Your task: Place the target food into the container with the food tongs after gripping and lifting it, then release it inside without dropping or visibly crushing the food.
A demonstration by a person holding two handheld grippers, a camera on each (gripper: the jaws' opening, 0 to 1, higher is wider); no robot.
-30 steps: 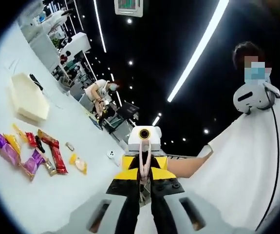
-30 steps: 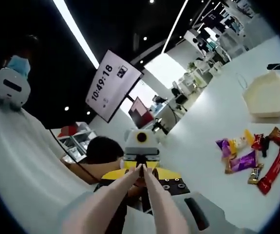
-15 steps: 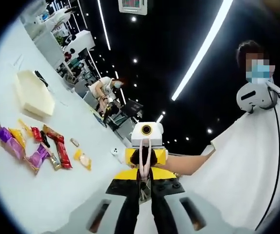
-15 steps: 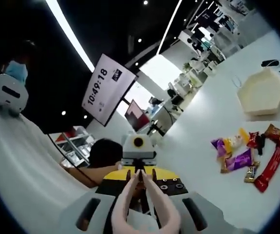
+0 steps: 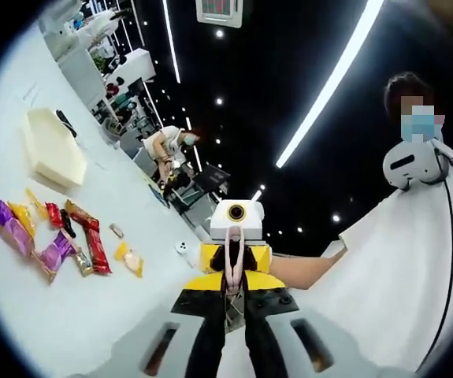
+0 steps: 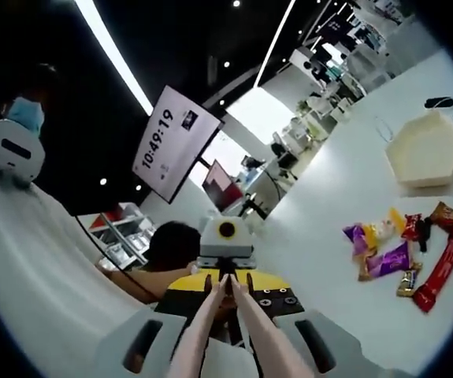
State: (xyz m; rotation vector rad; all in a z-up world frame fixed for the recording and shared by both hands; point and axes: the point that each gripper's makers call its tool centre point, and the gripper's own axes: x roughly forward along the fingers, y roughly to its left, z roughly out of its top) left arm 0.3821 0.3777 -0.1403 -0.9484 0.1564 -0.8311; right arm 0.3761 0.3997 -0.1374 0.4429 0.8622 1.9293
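From here I cannot read any wrapper on the snack packets (image 6: 403,252) clustered near the white table's (image 5: 68,307) far edge, beside the cream hexagonal container (image 6: 425,150). My right gripper (image 6: 227,277) pinches pink food tongs (image 6: 210,331), tips nearly touching; the left gripper (image 5: 234,260) faces it, jaws pressed together. Bare tabletop lies between grippers and packets.

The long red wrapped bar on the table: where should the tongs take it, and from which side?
Probably across the middle of the long red bar, closing on its two long edges from above: it lies flat on the white table, with other snacks crowding one side.
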